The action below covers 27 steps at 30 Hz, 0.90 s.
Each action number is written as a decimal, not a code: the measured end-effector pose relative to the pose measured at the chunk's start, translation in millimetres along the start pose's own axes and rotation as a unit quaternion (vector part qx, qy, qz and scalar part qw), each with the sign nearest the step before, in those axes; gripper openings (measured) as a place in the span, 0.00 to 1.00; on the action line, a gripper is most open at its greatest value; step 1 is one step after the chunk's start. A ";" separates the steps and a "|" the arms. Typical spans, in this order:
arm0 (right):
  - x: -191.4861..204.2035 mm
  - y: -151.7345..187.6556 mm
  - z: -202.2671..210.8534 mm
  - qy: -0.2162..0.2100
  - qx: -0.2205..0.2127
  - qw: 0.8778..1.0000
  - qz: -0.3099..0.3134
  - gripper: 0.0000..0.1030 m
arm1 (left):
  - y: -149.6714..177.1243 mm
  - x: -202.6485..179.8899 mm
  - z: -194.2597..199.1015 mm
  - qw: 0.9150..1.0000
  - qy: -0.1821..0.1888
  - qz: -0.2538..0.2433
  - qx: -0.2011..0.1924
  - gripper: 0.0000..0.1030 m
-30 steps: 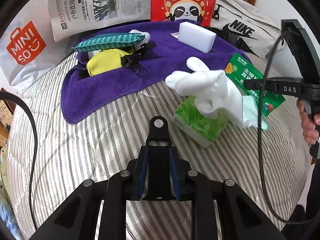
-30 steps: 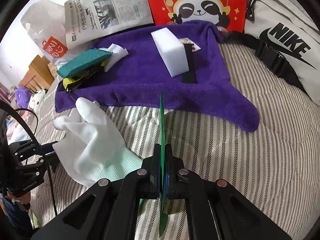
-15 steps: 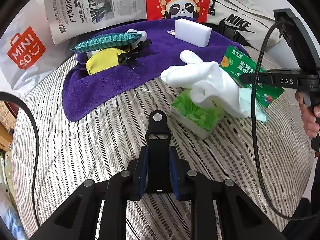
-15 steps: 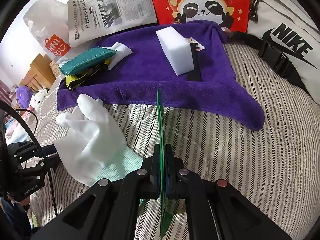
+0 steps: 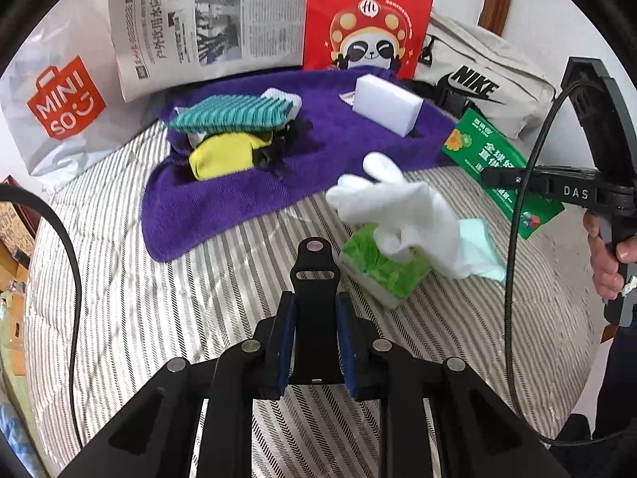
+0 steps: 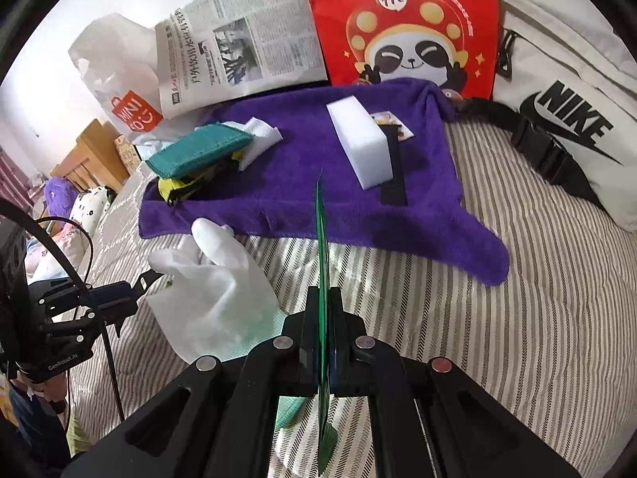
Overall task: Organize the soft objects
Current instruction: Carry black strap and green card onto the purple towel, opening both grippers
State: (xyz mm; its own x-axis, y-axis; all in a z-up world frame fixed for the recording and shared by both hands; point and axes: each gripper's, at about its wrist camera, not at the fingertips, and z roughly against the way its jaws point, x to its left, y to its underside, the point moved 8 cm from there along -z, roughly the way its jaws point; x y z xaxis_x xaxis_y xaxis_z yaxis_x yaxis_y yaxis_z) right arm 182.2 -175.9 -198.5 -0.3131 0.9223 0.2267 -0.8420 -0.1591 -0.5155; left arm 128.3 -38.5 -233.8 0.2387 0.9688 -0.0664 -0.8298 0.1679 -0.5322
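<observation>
My right gripper [image 6: 324,310] is shut on a flat green packet [image 6: 321,247], held edge-on above the striped bed; the packet also shows in the left wrist view [image 5: 497,171]. My left gripper [image 5: 314,318] is shut on a black strap piece [image 5: 314,275], low over the bed. A white glove [image 5: 398,207] lies draped over a green tissue pack [image 5: 382,267]. On the purple towel [image 5: 239,195] lie a teal sponge [image 5: 231,113], a yellow pouch [image 5: 227,155] and a white foam block [image 5: 386,103].
A newspaper [image 5: 207,28], a red panda bag [image 5: 366,20], a white Miniso bag [image 5: 59,99] and a Nike bag [image 5: 485,91] stand along the back. A black strap [image 6: 394,171] lies by the foam block. Cables hang beside both grippers.
The right gripper has carried the green packet forward toward the purple towel. The left gripper has drawn a little nearer the glove and tissue pack.
</observation>
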 end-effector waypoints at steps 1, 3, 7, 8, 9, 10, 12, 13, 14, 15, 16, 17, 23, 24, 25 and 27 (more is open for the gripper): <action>1.3 -1.1 0.9 -0.001 -0.001 1.000 0.001 0.03 | -1.2 0.4 2.2 1.000 0.000 0.001 -0.002 0.19; 3.8 -4.6 3.4 -0.007 -0.004 1.000 0.000 0.03 | -3.9 1.3 7.7 1.000 0.000 0.001 -0.008 0.19; 8.3 -12.5 6.5 -0.011 -0.010 1.000 0.005 0.03 | -10.5 2.3 17.9 1.000 0.007 0.001 -0.016 0.19; 9.0 -15.4 6.5 -0.014 -0.011 1.000 0.006 0.03 | -13.6 2.3 19.9 1.000 0.006 0.001 -0.018 0.19; 9.7 -19.1 6.6 -0.018 -0.013 1.000 0.004 0.03 | -17.8 3.2 22.4 1.000 0.005 0.002 -0.023 0.19; 10.1 -23.4 6.6 -0.020 -0.016 1.000 0.002 0.03 | -20.9 3.7 23.5 1.000 0.006 0.003 -0.024 0.19; 10.5 -33.4 5.9 -0.022 -0.023 1.000 0.002 0.03 | -27.4 2.7 26.7 0.999 0.013 0.006 -0.029 0.19; 10.0 -38.2 4.8 -0.021 -0.024 0.999 0.000 0.03 | -31.4 2.0 28.5 0.999 0.014 0.005 -0.033 0.19; 9.4 -41.6 3.6 -0.019 -0.025 0.999 0.000 0.03 | -35.0 1.2 29.9 0.999 0.013 0.003 -0.035 0.19; 9.1 -45.7 2.3 -0.020 -0.025 0.999 0.000 0.03 | -38.9 0.5 30.4 0.999 0.012 0.001 -0.037 0.19; 9.1 -50.8 1.2 -0.021 -0.026 0.999 0.001 0.03 | -43.2 -0.4 30.8 0.999 0.011 -0.001 -0.040 0.19; 9.1 -54.2 0.3 -0.020 -0.027 0.999 0.002 0.03 | -46.9 -1.1 31.3 0.999 0.011 -0.002 -0.043 0.19; 13.3 -84.2 -7.2 -0.021 -0.035 0.999 0.017 0.03 | -74.2 1.6 28.5 0.998 0.013 -0.004 -0.057 0.19; 14.8 -90.7 -10.4 -0.023 -0.036 0.999 0.020 0.03 | -79.5 3.1 26.2 0.998 0.015 -0.003 -0.057 0.19; 15.7 -96.4 -15.3 -0.023 -0.034 0.999 0.024 0.03 | -84.5 4.5 24.2 0.998 0.015 -0.002 -0.058 0.19; 17.1 -103.4 -24.7 -0.021 -0.027 0.999 0.032 0.03 | -94.0 8.8 20.9 0.998 0.011 0.000 -0.059 0.19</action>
State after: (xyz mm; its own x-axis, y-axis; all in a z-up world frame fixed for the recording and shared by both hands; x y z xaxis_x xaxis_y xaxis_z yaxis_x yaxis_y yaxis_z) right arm 274.7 -135.0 -161.7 -0.3835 0.8956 0.2254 -0.7955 -0.1963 -0.5733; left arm 197.8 -42.0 -166.7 0.2507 0.9643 -0.0852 -0.7647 0.1433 -0.6283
